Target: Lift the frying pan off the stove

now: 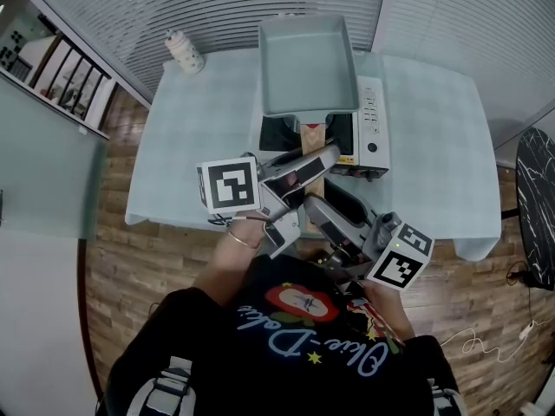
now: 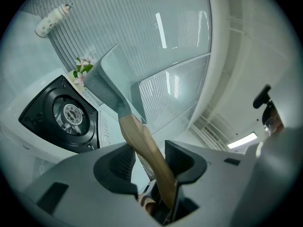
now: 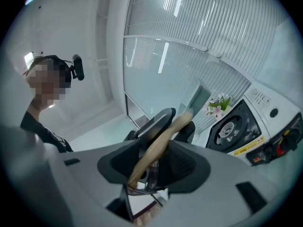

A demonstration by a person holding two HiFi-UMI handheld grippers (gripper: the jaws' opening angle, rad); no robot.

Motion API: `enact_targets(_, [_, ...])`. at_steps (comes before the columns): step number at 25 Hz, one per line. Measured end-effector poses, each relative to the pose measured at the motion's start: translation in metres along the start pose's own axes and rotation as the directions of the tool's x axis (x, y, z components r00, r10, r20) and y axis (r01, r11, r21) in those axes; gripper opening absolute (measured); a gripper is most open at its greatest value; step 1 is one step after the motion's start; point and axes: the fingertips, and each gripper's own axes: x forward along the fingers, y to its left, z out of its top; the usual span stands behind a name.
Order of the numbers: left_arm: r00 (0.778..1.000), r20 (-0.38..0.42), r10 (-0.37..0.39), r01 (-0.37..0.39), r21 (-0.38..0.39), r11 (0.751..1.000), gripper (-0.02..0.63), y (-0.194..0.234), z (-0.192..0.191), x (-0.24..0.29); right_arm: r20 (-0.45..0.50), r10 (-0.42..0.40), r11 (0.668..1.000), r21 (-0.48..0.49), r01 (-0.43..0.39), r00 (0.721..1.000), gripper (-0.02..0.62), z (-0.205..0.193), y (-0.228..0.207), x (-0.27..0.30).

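A square grey-green frying pan (image 1: 308,63) with a wooden handle (image 1: 314,141) hangs above the white portable stove (image 1: 371,128), tilted and off the black burner (image 2: 71,112). My left gripper (image 1: 323,157) comes in from the left and is shut on the handle (image 2: 142,143), which runs between its pads. My right gripper (image 1: 314,204) comes up from the lower right and is shut on the same handle (image 3: 163,143), nearer its end. In the right gripper view the pan (image 3: 201,98) shows edge-on past the left gripper's finger, with the burner (image 3: 232,126) at the right.
The stove stands on a table with a pale blue cloth (image 1: 191,137). A white spotted bottle (image 1: 184,52) stands at the table's far left corner. A small spray of flowers (image 2: 81,70) shows beside the stove. A dark round stand (image 1: 538,206) is on the floor at the right.
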Motion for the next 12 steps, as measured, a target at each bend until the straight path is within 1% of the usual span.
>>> enact_targets(7, [1.0,-0.002,0.001,-0.001,0.001,1.0,0.179,-0.0003,-0.0006,-0.0013,0.003,0.002,1.0,0.004,-0.002,1.0,0.179,-0.001,0.0011,0.0])
enact_targets(12, [1.0,0.001,0.012,-0.012,-0.03,0.999,0.179,0.0008,-0.0016,-0.002,0.006,0.002,1.0,0.008,-0.002,1.0,0.179,0.0004,0.0016,0.0001])
